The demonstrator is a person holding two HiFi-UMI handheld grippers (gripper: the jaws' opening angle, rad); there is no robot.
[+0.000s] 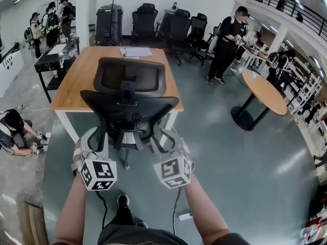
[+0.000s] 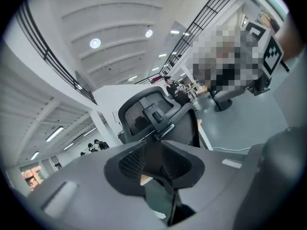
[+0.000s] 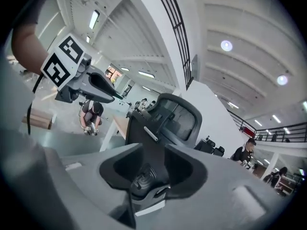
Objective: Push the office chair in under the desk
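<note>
At the centre of the head view, the office chair stands with its back to the person. Its headrest and backrest overlap the near edge of the wooden counter, which runs away toward 12 o'clock. The seat appears not yet fully beneath the top, though the backrest hides how far in it sits. The left hand-held gripper is at 7 o'clock of the backrest and is clenched on a dark strut of the chair's rear frame. Its own view shows that strut filling the gap between the jaws. The right hand-held gripper, at 5 o'clock of the backrest, likewise grasps a dark frame member low on the chair's back. In my judgement the step in hand is the push itself, with both holds set and travel still to go. The next move calls for an even, level shove from both hands toward 12 o'clock, so the chair rolls straight between the counter's white legs. As to containers, none serves this task. A tall dark bin-like object stands beyond the counter's far end, contents not visible. Papers lie loose on the counter's far edge.
</note>
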